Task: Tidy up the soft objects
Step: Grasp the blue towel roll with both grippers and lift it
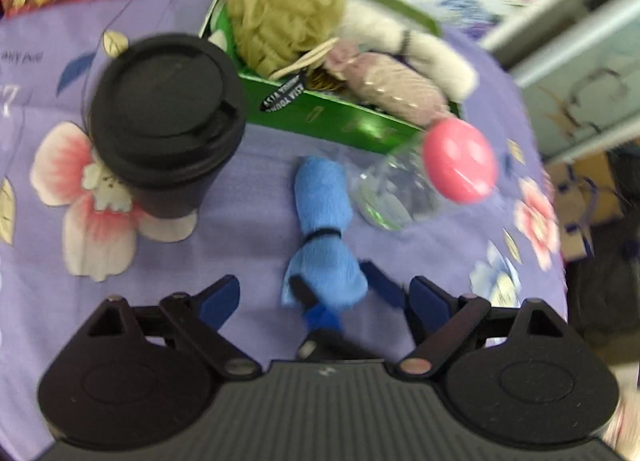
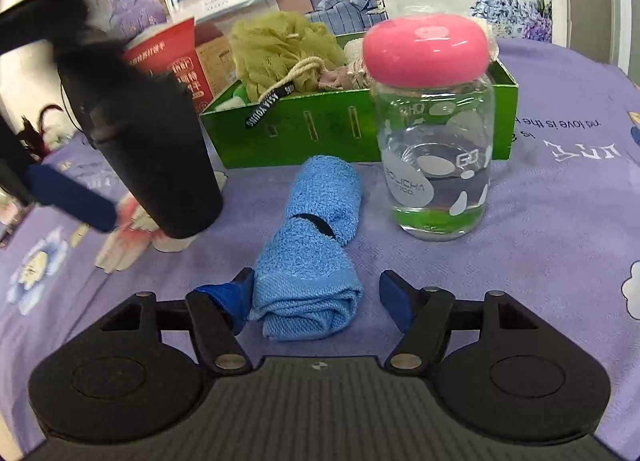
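Left wrist view: I see my left gripper (image 1: 320, 301) spread wide, nothing between its jaws, above the near end of the blue towel roll (image 1: 320, 217). The towel lies just in front of the green box (image 1: 340, 121), black cup (image 1: 160, 121) to its left.

Right wrist view: my right gripper (image 2: 316, 293) straddles the towel's near end (image 2: 308, 261), left pad touching, right pad apart, so no pinch. Glass jar (image 2: 436, 133) stands right of the towel, touching the box front (image 2: 288, 133).
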The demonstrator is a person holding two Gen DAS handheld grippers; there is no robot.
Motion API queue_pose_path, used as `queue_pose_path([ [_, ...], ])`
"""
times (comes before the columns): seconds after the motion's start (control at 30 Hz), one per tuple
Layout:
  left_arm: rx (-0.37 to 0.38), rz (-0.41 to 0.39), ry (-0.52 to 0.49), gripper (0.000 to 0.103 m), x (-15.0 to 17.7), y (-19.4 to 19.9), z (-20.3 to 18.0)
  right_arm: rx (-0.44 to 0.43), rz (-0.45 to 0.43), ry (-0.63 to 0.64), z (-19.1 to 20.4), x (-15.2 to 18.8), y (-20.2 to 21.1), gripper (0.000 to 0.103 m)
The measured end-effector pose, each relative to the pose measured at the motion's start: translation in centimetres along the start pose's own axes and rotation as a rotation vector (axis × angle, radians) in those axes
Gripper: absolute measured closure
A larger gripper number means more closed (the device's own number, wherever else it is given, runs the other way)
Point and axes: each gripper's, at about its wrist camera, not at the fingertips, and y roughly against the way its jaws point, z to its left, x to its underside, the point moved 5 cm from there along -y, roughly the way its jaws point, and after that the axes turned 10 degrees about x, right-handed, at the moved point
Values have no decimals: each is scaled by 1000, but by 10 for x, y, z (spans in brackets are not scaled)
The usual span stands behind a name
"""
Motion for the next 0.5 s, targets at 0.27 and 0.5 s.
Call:
queue_pose_path([
  [0.27, -66, 33, 58, 13, -30, -65, 5, -21, -50, -89, -6, 5, -2, 45],
  [0.5, -96, 86, 19, 13, -40, -95, 3, -27, -53, -22, 10, -4, -6, 45],
])
